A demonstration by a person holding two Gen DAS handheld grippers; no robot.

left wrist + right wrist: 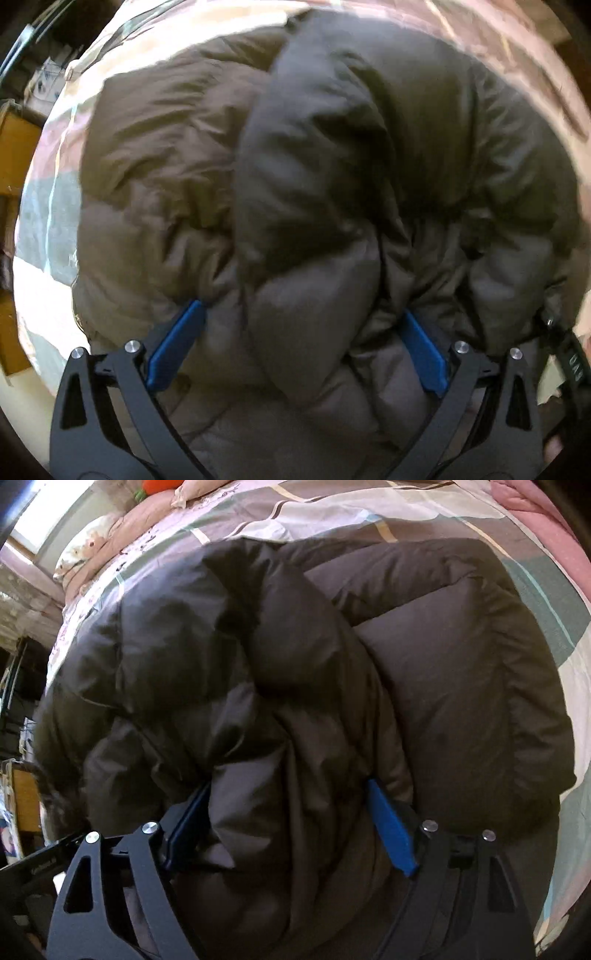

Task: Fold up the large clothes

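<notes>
A dark brown puffer coat (314, 177) (295, 686) lies bunched on the bed, its quilted panels thick and creased. One padded section is folded over the middle, running from the top edge down toward the near side, where the fabric gathers into deep folds. To the right, in the right wrist view, a broad panel lies flatter, with a stitched hem along its outer edge. Its left side looks crumpled and heaped.

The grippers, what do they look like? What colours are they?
Both look the same. The left gripper and the right gripper each have two flat, bright blue fingers on black metal arms with triangle cut-outs and round silver bolts. No cables or sleeves show.
</notes>
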